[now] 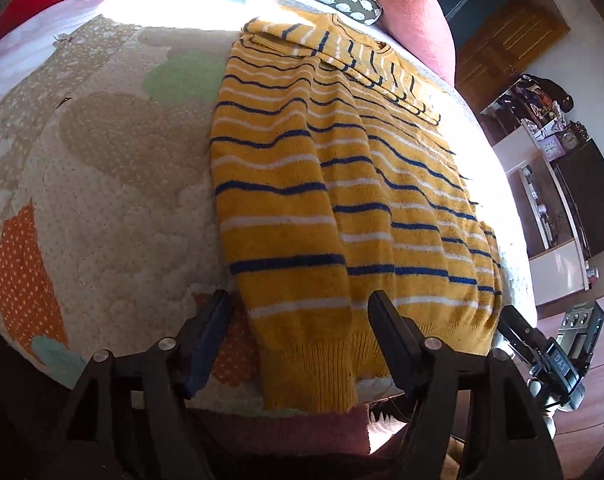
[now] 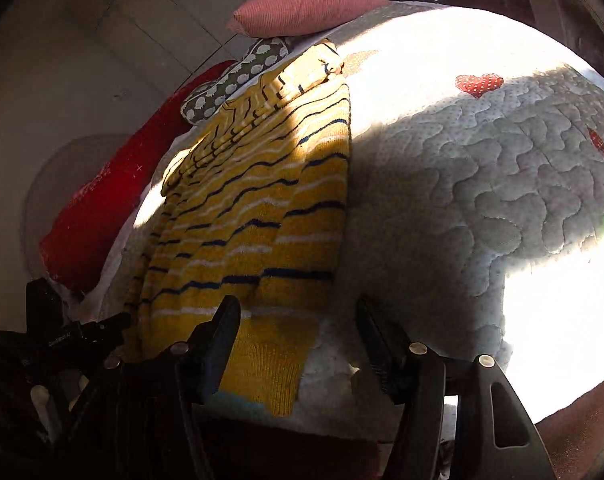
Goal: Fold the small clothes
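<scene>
- Striped sweater (image 1: pixel 334 184) lies flat on the bed (image 1: pixel 113 184), hem at the near edge.
- My left tool (image 1: pixel 297 320) and right tool (image 2: pixel 297 324) both gape wide, empty.
- Risk: pinching quilt along with hem, dragging the fold askew.

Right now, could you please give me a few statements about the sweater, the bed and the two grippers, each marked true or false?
1. The sweater is yellow with blue and white stripes. True.
2. The left gripper is shut on the hem. False: its jaws stand open over the hem, gripping nothing.
3. A sleeve lies folded across the chest near the collar. True.
4. The right gripper holds a sock. False: its jaws are open and empty.
5. A pink pillow lies beyond the collar. True.
6. The sweater lies on a bare wooden table. False: it lies on a quilt.
</scene>
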Demonstrator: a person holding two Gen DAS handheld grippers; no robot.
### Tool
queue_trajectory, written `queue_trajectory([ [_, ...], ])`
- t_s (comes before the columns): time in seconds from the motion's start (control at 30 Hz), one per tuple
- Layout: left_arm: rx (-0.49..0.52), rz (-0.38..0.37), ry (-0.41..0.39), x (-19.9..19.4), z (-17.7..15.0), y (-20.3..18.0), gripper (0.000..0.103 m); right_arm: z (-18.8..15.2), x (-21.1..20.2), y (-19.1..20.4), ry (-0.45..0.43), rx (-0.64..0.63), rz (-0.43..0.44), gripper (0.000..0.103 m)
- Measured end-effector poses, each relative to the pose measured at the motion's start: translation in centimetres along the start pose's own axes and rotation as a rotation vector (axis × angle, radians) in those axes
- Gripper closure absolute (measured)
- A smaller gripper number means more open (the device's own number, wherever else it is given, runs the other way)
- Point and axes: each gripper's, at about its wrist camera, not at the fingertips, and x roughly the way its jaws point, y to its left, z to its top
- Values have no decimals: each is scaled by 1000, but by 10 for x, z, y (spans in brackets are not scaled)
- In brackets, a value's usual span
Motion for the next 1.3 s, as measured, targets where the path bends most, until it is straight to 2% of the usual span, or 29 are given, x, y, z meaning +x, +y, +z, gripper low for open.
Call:
queue_trajectory([
  [0.17,44,96,-6,7,-5,-12,32,-3,4,6,-12,-21,-22,30],
  [0.5,159,214,-11,21,-18,-32,14,-8,11,20,-43,-81,-59,14],
  [0.73,175,219,-9,23,-20,-33,9,-9,8,11,-74,-17,-3,11],
  [0.93,204,237,-10,27,-24,-38,4,-7,10,17,-53,-48,-34,11],
  [1.13,217,244,-9,27,-27,-40,3,-8,11,25,-17,-76,-57,11],
  [1.27,216,242,5,25,-28,-40,3,-10,11,28,-4,-74,-31,15],
  [1.3,217,241,6,24,-29,-40,6,-11,11,29,-2,-77,-32,15],
])
